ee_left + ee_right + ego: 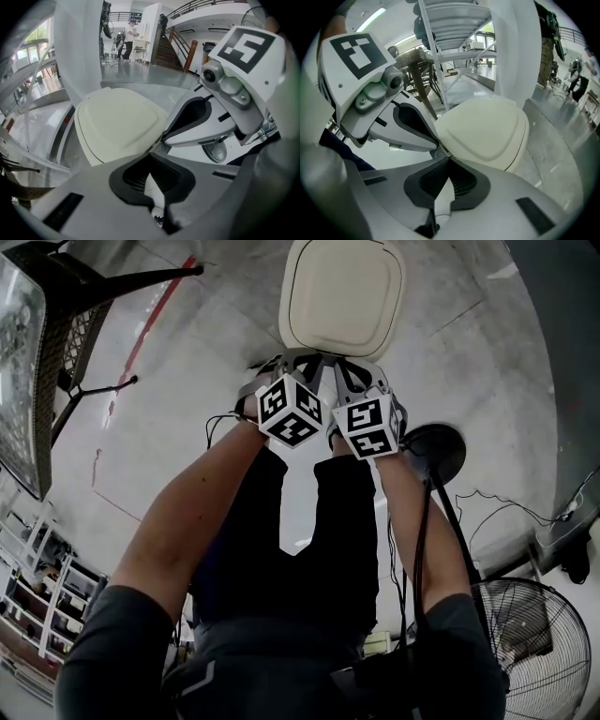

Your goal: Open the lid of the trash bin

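A: Where is the bin?
B: Far centre of the scene. Its cream lid (342, 296) is down and lies flat.

A: Left gripper (155, 146)?
B: It is held just near of the lid's near edge. Its jaws are closed with the tips meeting, and nothing shows between them.

A: Right gripper (449, 157)?
B: It sits close beside the left one, at the same near edge. Its jaws are also brought together, with nothing clamped. Whether either tip touches the lid cannot be told.

A: Surroundings?
B: A floor fan (530, 648) stands near right.

grey left gripper (292, 360) & right gripper (361, 367), b&w marker cubes (291, 411), black cables (419, 521); dk grey sleeves (103, 652), black trousers (244, 563).
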A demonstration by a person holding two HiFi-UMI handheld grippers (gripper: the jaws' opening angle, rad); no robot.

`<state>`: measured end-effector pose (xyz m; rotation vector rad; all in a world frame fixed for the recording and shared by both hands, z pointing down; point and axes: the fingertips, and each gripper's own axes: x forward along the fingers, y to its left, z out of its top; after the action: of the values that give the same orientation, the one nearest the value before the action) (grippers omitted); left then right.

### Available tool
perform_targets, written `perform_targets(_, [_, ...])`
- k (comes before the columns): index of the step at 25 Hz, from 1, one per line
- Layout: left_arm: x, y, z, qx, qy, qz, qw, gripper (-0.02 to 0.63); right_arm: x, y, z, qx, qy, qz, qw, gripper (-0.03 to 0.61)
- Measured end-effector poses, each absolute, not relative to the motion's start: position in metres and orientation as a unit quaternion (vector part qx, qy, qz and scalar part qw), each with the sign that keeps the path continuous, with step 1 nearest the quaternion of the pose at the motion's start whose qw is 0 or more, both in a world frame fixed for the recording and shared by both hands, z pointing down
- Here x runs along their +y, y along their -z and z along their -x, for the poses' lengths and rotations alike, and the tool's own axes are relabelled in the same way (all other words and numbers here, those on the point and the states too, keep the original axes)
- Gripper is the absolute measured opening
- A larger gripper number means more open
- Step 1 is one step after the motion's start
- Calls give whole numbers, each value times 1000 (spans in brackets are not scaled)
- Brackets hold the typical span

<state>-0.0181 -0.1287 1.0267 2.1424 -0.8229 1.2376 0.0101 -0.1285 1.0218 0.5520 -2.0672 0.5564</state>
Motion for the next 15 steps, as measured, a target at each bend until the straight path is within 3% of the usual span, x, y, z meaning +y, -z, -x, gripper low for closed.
perform_targets(15, [-131, -1028, 18, -309, -465, -800, 221, 9, -128, -1025, -7, -842, -210, -228, 442, 26])
